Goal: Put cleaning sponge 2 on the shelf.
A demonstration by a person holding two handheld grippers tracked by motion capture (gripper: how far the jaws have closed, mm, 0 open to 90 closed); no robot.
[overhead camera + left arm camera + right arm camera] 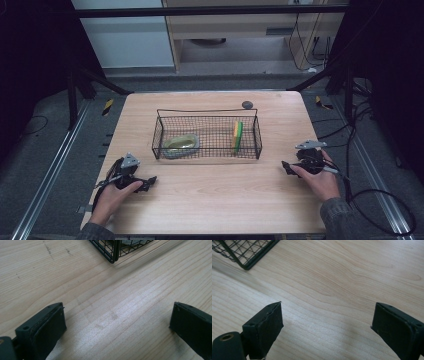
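The wire basket stands on the wooden table, ahead of both grippers and between them. Inside it, at the end nearer the left gripper, lies a shallow grey-green dish; its contents are too small and blurred to make out. At the end nearer the right gripper, a yellow and green sponge stands on edge against the mesh. A small dark round thing lies on the table just beyond the basket's far rim; what it is cannot be told.

The left gripper rests low over the table, short of the basket's near left corner, held by the person's left hand. In the left gripper view its two black jaws stand spread wide with only bare wood between them, and a corner of the basket is cut off by the top edge, with a pale patch behind the mesh too cropped to name.

The right gripper, held in the right hand, sits off the basket's near right corner, apart from it. In the right gripper view its jaws are likewise spread, nothing between them, and a piece of basket wire shows at the upper left, cut off by the frame. In the high view, both grippers' jaw tips are dark and hard to separate from the bodies.
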